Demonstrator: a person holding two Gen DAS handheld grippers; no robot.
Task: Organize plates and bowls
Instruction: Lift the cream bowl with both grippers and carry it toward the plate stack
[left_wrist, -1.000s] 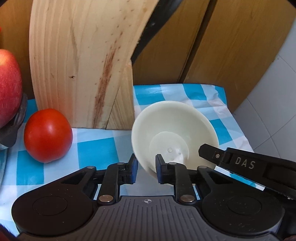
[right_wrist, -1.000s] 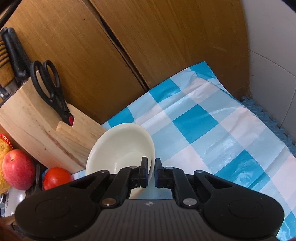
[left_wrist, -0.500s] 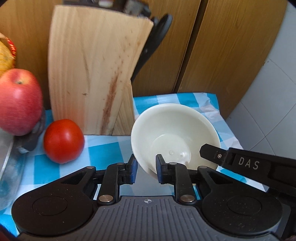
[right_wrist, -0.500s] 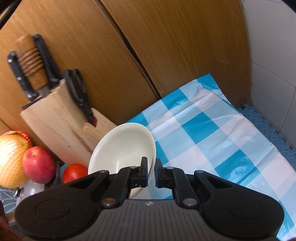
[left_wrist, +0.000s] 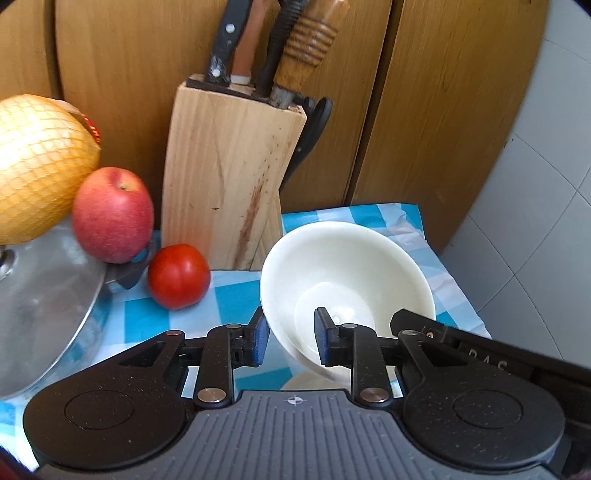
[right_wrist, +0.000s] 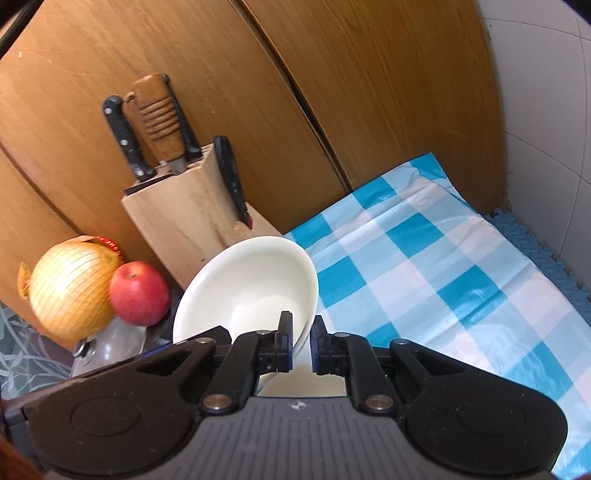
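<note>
Wooden cabinet doors back a blue-checked tablecloth (right_wrist: 436, 258); a cream bowl (left_wrist: 343, 273) is held tilted above it. Left gripper (left_wrist: 288, 341) straddles its near rim, jaws parted and loose; right gripper (right_wrist: 302, 347) pinches the thin rim (right_wrist: 295, 306), likely stiff, slippery, breakable

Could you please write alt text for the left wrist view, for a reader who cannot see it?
A cream bowl is tilted above a blue-checked cloth; the open left gripper straddles its near rim. Behind stand a wooden knife block, a tomato, an apple and a netted yellow fruit.
</note>
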